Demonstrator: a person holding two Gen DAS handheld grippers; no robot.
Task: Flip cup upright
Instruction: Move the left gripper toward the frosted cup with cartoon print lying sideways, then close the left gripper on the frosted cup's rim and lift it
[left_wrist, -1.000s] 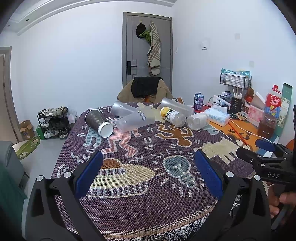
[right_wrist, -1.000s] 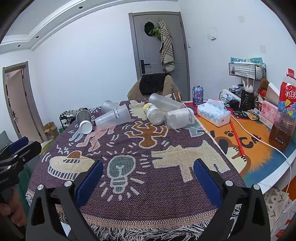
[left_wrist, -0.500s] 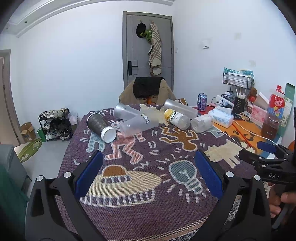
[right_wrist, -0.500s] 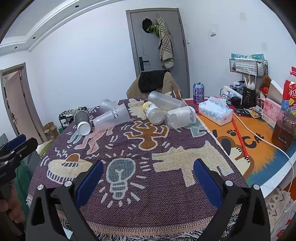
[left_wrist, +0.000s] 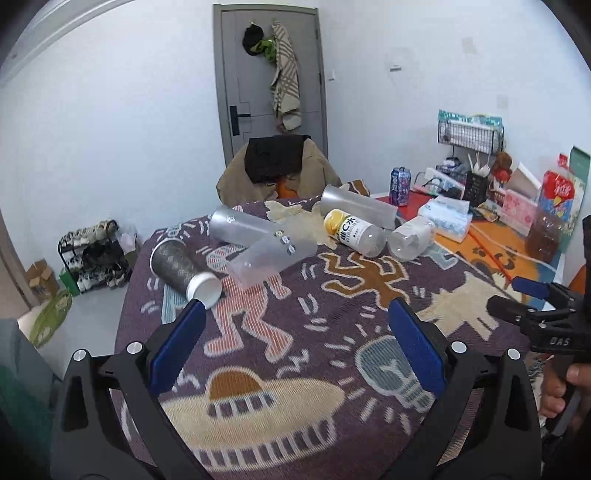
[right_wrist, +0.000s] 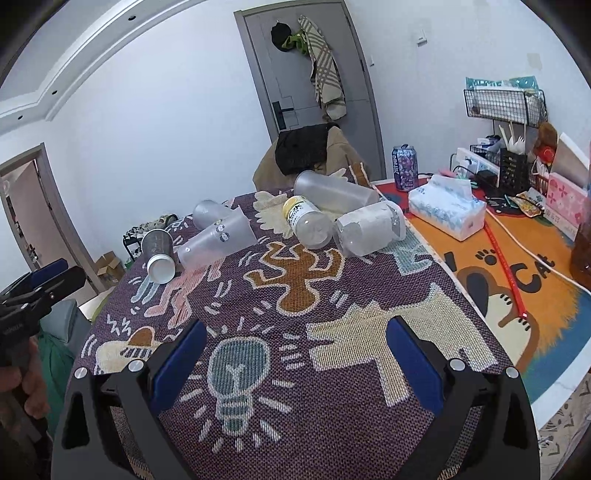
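Both claws, the left gripper (left_wrist: 293, 347) and right gripper (right_wrist: 291, 356), are spread wide, grasp nothing, and hover over the near table edge; no cup is righted yet.
Every vessel lies on its side at the far end of the patterned purple woven cloth (left_wrist: 332, 332): dark ribbed paper cup (left_wrist: 183, 271), frosted clear plastic cups (left_wrist: 271, 256), yellow-capped bottle (left_wrist: 352, 232). Beyond stand a grey door (left_wrist: 267, 81), a draped chair (left_wrist: 275, 168) and a shoe rack (left_wrist: 94, 254).
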